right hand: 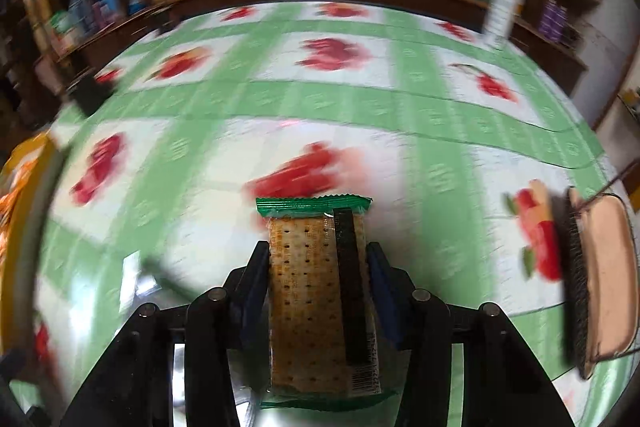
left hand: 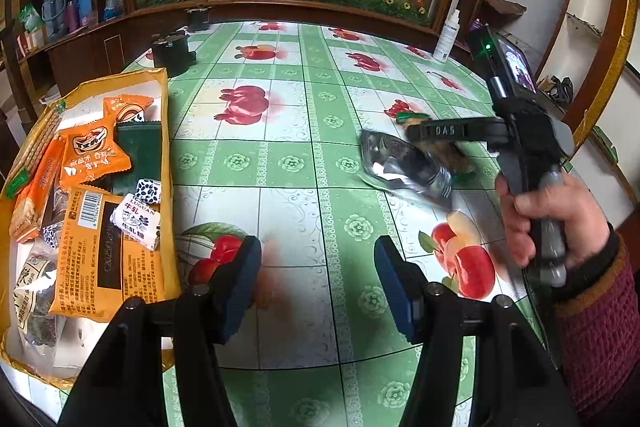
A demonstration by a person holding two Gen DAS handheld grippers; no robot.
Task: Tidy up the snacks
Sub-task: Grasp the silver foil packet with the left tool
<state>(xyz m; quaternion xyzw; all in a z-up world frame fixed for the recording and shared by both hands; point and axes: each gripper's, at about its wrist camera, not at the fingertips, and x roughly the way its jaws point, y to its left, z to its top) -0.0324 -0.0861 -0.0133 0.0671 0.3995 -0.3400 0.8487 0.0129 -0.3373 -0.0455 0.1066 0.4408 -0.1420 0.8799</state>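
Note:
My right gripper [right hand: 318, 255] is shut on a clear cracker packet [right hand: 304, 287] with green sealed ends, held lengthwise between the blue pads above the fruit-print tablecloth. In the left wrist view, a hand holds that gripper [left hand: 436, 137] at the right, the packet [left hand: 444, 149] a brown-green blur in it. Just below it a silver foil packet [left hand: 400, 167] lies on the cloth. My left gripper [left hand: 318, 259] hangs open over the cloth with nothing between its fingers. A yellow box [left hand: 166, 147] at its left holds orange snack packs, white candies and other snacks.
Two black round objects [left hand: 170, 53] stand at the table's far left, and a white bottle [left hand: 446, 41] at the far right. A pink-backed brush [right hand: 600, 279] lies near the right edge. Wooden shelves and a flower panel back the table.

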